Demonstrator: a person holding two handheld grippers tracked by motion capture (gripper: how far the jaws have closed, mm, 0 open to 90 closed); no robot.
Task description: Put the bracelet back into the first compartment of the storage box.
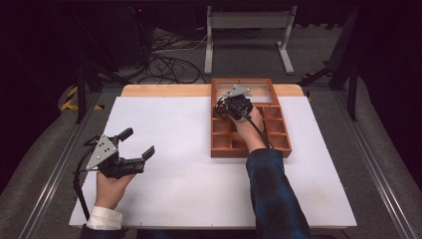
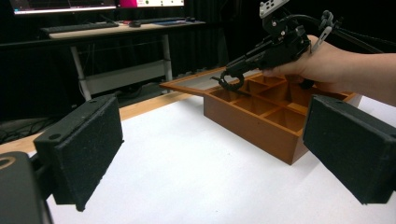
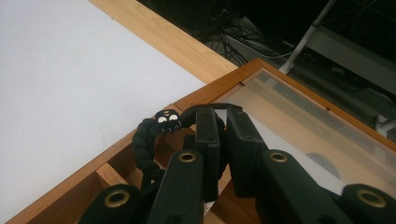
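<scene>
Bracelet (image 3: 148,140), black braided cord with a small dark bead bearing pale markings; one item. It was held in the right gripper (image 3: 223,122), whose jaws were closed on the cord with almost no gap between them. The loop hung off to one side of the jaws, over the far corner compartments of the box. In the left gripper view the same loop (image 2: 231,80) dangled below the jaw tips, clear of the dividers; whether it touched the wood could not be told.

Compartment box (image 1: 280,148), reddish-brown wood, divided into small square cells, standing on the right part of the white table top (image 1: 174,189). Its hinged lid (image 3: 322,135), a wooden frame around a clear panel, lay opened back toward the far edge, so the cells were reachable from above. The right hand (image 1: 247,130) reached across the open cells, presumably because the cord was being put into or taken out of one of the far cells; which of the two cannot be judged from this moment.

Left gripper (image 1: 135,147), held low over the bare table top near the left front, well apart from the box. Its two padded jaws stood wide apart with nothing between them. The placement suggests it was parked out of the way, since a light cord needs one grip and the box appeared steady unaided.

Surroundings: a wooden table edge (image 1: 164,90) beyond the white top, cables on the floor behind.
</scene>
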